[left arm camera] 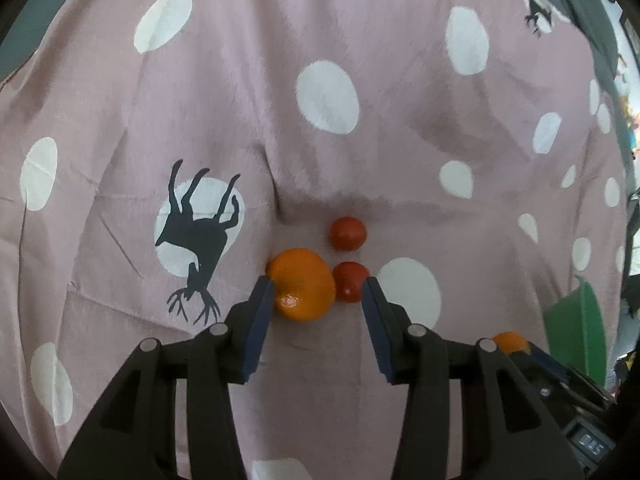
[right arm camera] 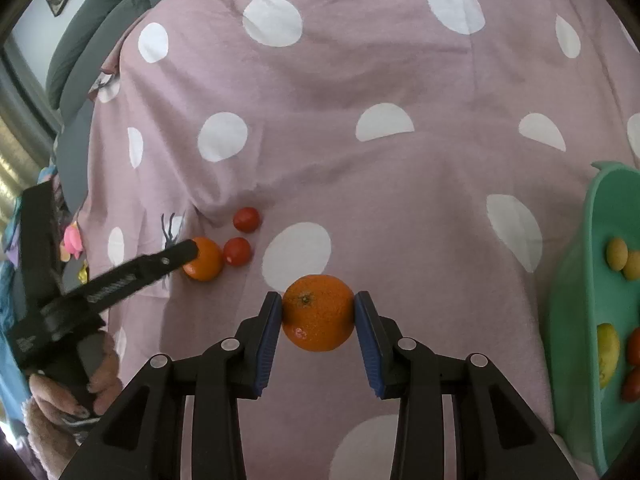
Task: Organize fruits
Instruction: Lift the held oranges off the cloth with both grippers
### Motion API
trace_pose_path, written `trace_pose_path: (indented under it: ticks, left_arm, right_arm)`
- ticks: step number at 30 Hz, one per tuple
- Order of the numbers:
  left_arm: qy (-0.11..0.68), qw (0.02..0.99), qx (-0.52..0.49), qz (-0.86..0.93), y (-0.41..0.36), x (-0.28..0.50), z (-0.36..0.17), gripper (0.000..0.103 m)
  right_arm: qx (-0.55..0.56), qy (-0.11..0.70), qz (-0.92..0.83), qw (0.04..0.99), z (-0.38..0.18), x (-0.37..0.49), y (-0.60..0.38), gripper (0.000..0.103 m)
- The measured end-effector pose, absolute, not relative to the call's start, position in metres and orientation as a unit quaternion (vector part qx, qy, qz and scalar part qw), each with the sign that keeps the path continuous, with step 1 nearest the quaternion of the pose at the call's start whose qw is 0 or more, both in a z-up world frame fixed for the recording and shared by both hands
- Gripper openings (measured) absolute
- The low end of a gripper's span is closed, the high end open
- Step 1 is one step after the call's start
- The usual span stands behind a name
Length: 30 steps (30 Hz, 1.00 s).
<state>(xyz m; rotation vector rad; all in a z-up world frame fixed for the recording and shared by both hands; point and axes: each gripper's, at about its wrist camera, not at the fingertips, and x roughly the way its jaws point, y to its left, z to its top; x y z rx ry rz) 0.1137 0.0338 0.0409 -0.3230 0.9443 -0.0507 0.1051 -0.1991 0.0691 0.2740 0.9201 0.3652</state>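
My left gripper (left arm camera: 318, 286) is open around a small orange (left arm camera: 301, 284) and a cherry tomato (left arm camera: 349, 281) that lie on the pink dotted bedspread; the left pad touches the orange. A second cherry tomato (left arm camera: 347, 233) lies just beyond. My right gripper (right arm camera: 318, 306) is shut on another orange (right arm camera: 319, 312), pads pressed on both sides. In the right wrist view the left gripper (right arm camera: 192, 250) reaches the first orange (right arm camera: 204, 259) beside the two tomatoes (right arm camera: 238, 251). A green tub (right arm camera: 572, 320) at the right holds several fruits.
The pink bedspread (right arm camera: 360, 180) with white dots covers the whole surface, with folds near the fruits. Grey pillows (right arm camera: 92, 28) lie at the far left. The green tub's rim also shows in the left wrist view (left arm camera: 576, 320).
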Motion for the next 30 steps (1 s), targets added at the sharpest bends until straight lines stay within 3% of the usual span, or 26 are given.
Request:
trace_pose_path:
  ticks: [6, 15, 18, 27, 29, 30]
  left_arm:
    - [0.450, 0.882, -0.140, -0.003, 0.028, 0.123, 0.035, 0.037]
    - [0.443, 0.887, -0.133, 0.009, 0.023, 0.132, 0.030, 0.040]
    - [0.438, 0.891, -0.120, 0.024, 0.020, 0.132, 0.029, 0.033]
    - [0.447, 0.884, -0.139, 0.009, 0.025, 0.125, 0.035, 0.028]
    - [0.434, 0.890, -0.137, 0.004, 0.021, 0.119, 0.046, 0.017]
    - [0.428, 0.893, -0.139, -0.004, 0.020, 0.115, 0.052, 0.000]
  right_arm:
    - [0.131, 0.443, 0.175, 0.870, 0.069, 0.105, -0.198, 0.039]
    - [0.130, 0.447, 0.176, 0.867, 0.068, 0.106, -0.194, 0.039]
    - [0.131, 0.449, 0.177, 0.866, 0.068, 0.107, -0.194, 0.039]
    - [0.134, 0.437, 0.176, 0.872, 0.073, 0.101, -0.197, 0.039]
    - [0.138, 0.434, 0.176, 0.873, 0.075, 0.100, -0.199, 0.039]
    - [0.140, 0.431, 0.177, 0.874, 0.077, 0.099, -0.200, 0.039]
